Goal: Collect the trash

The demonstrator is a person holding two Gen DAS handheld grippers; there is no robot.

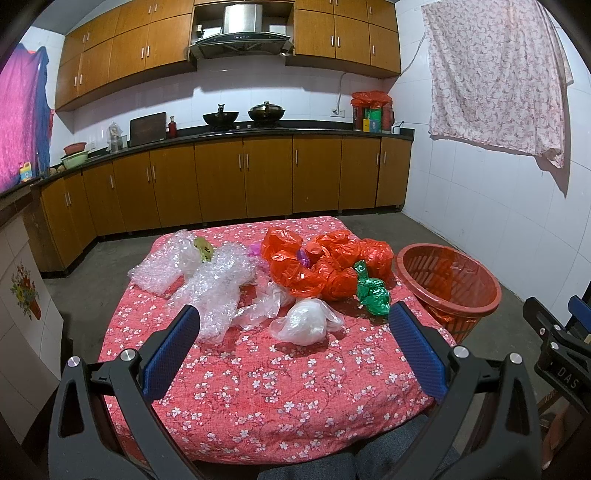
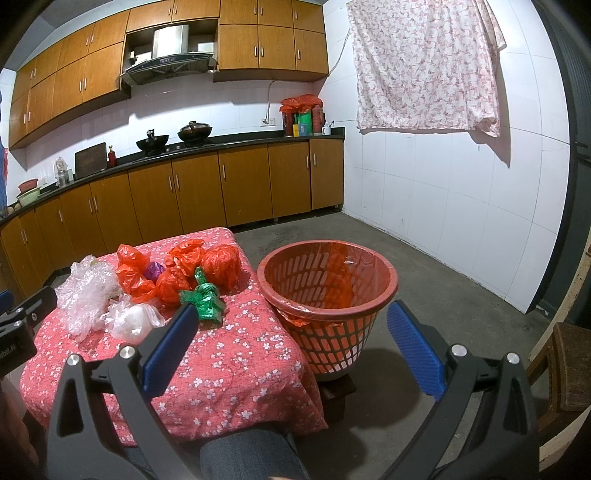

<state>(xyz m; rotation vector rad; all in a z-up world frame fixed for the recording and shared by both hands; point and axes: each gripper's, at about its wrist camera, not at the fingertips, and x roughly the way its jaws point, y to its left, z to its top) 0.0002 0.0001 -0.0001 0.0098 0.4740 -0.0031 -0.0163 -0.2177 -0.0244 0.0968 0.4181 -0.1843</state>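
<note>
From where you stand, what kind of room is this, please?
Most likely a home kitchen: a range hood hangs over two woks on the counter, with wooden cabinets below. A table of plastic trash and a basket stand in front.

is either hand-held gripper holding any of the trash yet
No, nothing is held. The left hand-held gripper and right hand-held gripper are both open and empty, above the table.

We see a matt floral cloth on the table (image 1: pixel 258 387). On it lie glossy crinkled plastic bags (image 1: pixel 325 266) and clear bubble wrap (image 1: pixel 210 284). Beside the table, the slotted plastic basket (image 2: pixel 328 295) has a shiny film liner.
</note>
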